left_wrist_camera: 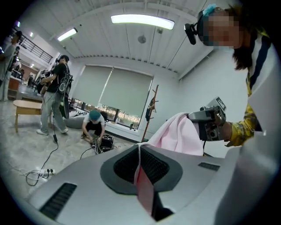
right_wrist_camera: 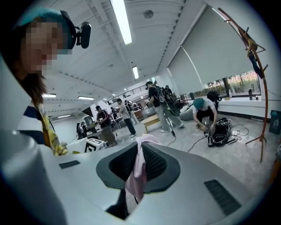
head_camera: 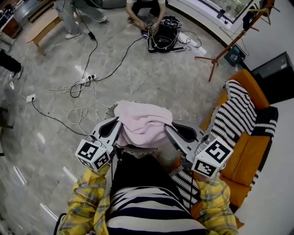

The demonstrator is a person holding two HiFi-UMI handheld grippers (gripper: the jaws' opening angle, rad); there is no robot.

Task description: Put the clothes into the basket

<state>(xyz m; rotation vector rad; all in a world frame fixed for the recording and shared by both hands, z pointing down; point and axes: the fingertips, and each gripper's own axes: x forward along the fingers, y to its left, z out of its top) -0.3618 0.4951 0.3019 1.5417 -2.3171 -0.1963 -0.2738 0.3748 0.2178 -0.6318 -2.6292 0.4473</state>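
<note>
Cloth: pink cloth, bunched in a soft heap, hangs between the two tools right above the basket and covers most of its opening.
Left side: left gripper at the basket's left edge, jaws pressed together on a thin fold of the pink cloth.
Right side: right gripper at the basket's right edge, jaws pinching a thicker tuft of the same cloth.
Container: the basket is pale with a dotted rim, which shows only at its left and near sides under the cloth; it stands on the floor just in front of the person.
Holder: yellow checked sleeves on the near side of the basket.
Right of basket: orange sofa with a black-and-white striped garment draped over it.
Beyond basket: cables across the grey floor, a wooden coat stand to the far right, and a crouching person at a black bag.
</note>
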